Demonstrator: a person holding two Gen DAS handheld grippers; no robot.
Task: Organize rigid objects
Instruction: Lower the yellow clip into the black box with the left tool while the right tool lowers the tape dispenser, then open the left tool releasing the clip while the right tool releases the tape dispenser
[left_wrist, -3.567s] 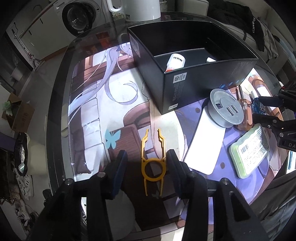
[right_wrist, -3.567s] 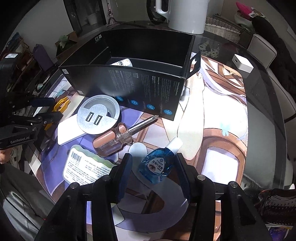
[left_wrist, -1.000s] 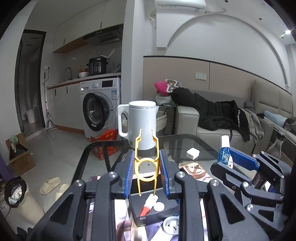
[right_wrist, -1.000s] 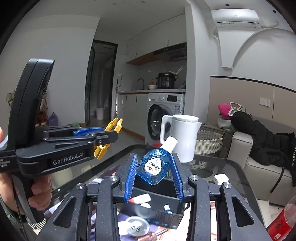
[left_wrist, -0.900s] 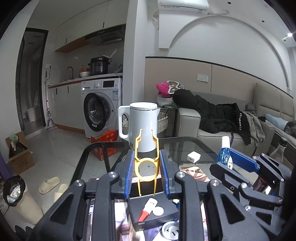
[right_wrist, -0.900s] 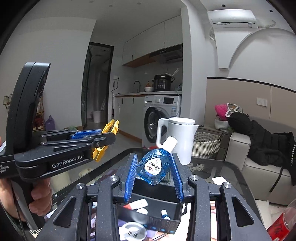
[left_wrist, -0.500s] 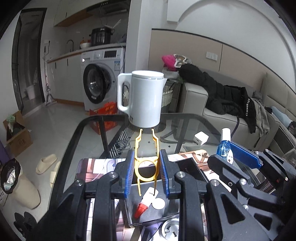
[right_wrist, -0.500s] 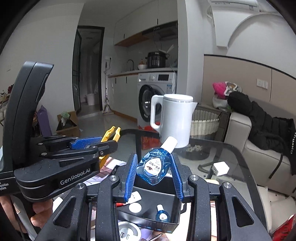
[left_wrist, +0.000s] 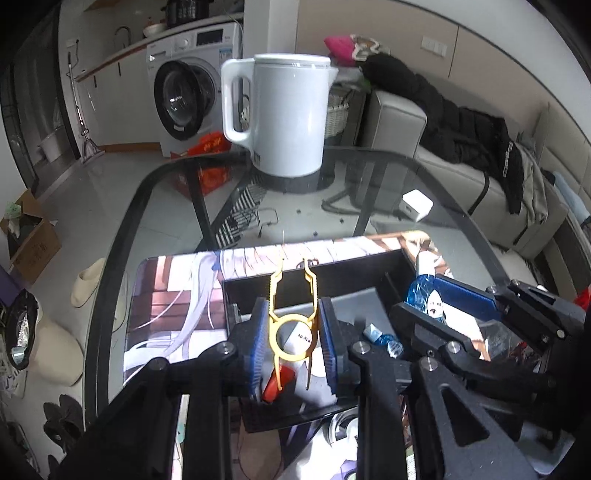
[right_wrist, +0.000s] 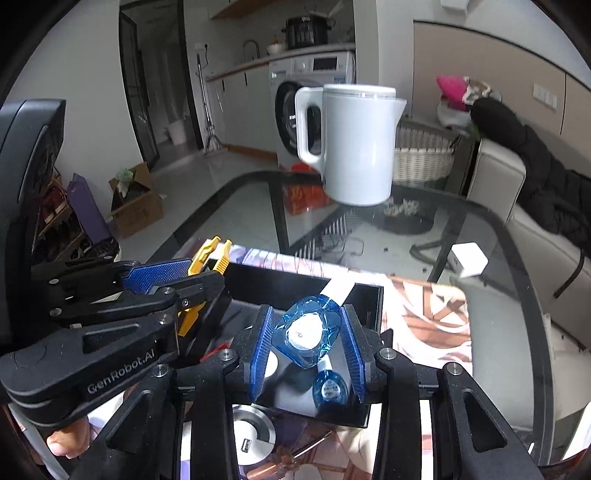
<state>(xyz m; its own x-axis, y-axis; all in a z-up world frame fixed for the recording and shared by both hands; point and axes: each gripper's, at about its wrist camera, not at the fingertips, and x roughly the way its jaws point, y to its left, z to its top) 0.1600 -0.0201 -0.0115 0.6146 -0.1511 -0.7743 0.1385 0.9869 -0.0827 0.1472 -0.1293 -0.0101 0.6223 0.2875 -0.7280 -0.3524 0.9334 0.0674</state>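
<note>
My left gripper (left_wrist: 293, 341) is shut on a yellow plastic clip tool (left_wrist: 293, 317) and holds it over the open black box (left_wrist: 258, 282). My right gripper (right_wrist: 306, 341) is shut on a blue eye-drop bottle (right_wrist: 308, 334) with a white cap, also above the black box (right_wrist: 295, 282). Each gripper shows in the other's view: the right one (left_wrist: 443, 314) with the blue bottle (left_wrist: 421, 293), the left one (right_wrist: 155, 284) with the yellow clip (right_wrist: 207, 258). Inside the box lie a white tube with a red cap (left_wrist: 275, 380) and a small blue bottle (right_wrist: 328, 387).
A white kettle (left_wrist: 284, 114) stands at the far end of the glass table (left_wrist: 166, 184). A white charger block (left_wrist: 416, 205) lies on the glass at right. A round silver socket disc (right_wrist: 251, 435) and a screwdriver (right_wrist: 280, 467) lie on the printed mat in front of the box.
Both grippers have tilted down and moved over the black box with their objects still held. The box interior now fills the lower middle of both views.
</note>
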